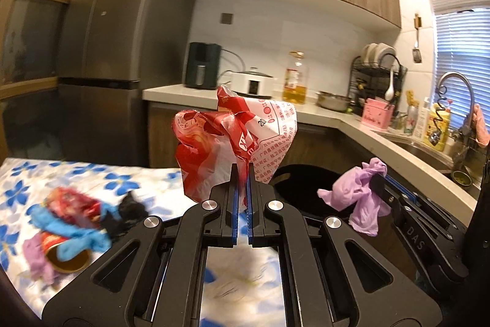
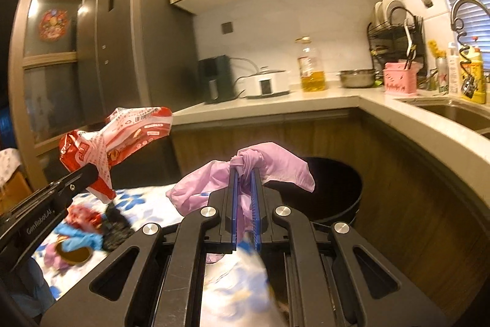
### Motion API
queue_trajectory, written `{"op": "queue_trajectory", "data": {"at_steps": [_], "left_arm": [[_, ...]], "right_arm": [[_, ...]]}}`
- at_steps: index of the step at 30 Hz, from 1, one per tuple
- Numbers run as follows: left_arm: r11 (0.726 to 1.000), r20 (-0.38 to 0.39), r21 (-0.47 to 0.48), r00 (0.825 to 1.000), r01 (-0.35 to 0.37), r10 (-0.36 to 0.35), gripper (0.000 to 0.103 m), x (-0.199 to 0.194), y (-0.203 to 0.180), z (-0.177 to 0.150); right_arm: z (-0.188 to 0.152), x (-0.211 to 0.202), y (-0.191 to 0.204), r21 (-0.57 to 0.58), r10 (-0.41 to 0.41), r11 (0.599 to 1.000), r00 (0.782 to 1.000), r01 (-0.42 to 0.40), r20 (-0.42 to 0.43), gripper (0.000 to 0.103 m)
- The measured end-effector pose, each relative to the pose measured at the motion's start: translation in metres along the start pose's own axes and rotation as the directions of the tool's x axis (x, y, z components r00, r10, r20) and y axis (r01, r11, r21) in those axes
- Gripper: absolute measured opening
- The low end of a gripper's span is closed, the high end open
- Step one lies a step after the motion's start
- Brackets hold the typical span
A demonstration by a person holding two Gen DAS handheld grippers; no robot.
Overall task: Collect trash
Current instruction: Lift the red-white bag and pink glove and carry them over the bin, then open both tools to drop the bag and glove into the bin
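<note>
My left gripper [image 1: 242, 173] is shut on a crumpled red and white plastic wrapper [image 1: 226, 140], held up in the air above the table edge. My right gripper [image 2: 245, 173] is shut on a purple glove [image 2: 275, 164], which droops to both sides of the jaws. In the left wrist view the purple glove [image 1: 358, 195] hangs to the right, near a black trash bin [image 1: 306, 186]. The right wrist view shows the wrapper [image 2: 116, 140] at the left and the bin [image 2: 337, 192] just beyond the glove. A pile of trash [image 1: 70, 222] lies on the floral tablecloth [image 1: 92, 173]: a red can, blue and purple gloves, something black.
A kitchen counter [image 1: 321, 112] runs along the back and bends right to a sink [image 1: 428, 152]. On it stand an air fryer [image 1: 203, 69], a white cooker, an oil bottle [image 1: 295, 81], a steel bowl and a dish rack. A tall grey fridge [image 1: 116, 36] stands at the left.
</note>
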State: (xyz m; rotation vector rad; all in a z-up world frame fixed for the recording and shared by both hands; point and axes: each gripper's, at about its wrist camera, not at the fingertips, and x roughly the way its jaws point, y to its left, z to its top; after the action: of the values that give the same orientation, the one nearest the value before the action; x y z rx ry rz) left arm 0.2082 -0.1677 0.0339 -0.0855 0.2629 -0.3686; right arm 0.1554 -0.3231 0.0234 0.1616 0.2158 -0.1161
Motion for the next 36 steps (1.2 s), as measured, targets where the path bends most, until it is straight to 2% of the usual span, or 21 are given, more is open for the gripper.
{"op": "queue_trajectory", "data": {"at_steps": [5, 13, 36], "left_arm": [[0.999, 0.006, 0.033, 0.999, 0.044, -0.044, 0.003, 0.031, -0.030, 0.006], [0.995, -0.020, 0.045, 0.996, 0.086, -0.085, 0.003, 0.072, -0.053, 0.006], [0.986, -0.071, 0.039, 0.985, 0.163, -0.160, 0.003, 0.133, -0.071, -0.006]], "right_arm": [[0.013, 0.018, -0.025, 0.019, -0.048, 0.999, 0.999, 0.048, 0.015, 0.009], [0.024, 0.039, -0.051, 0.026, -0.092, 0.995, 0.995, 0.091, 0.025, 0.009], [0.029, 0.069, -0.073, 0.030, -0.109, 0.994, 0.994, 0.108, 0.031, 0.009]]}}
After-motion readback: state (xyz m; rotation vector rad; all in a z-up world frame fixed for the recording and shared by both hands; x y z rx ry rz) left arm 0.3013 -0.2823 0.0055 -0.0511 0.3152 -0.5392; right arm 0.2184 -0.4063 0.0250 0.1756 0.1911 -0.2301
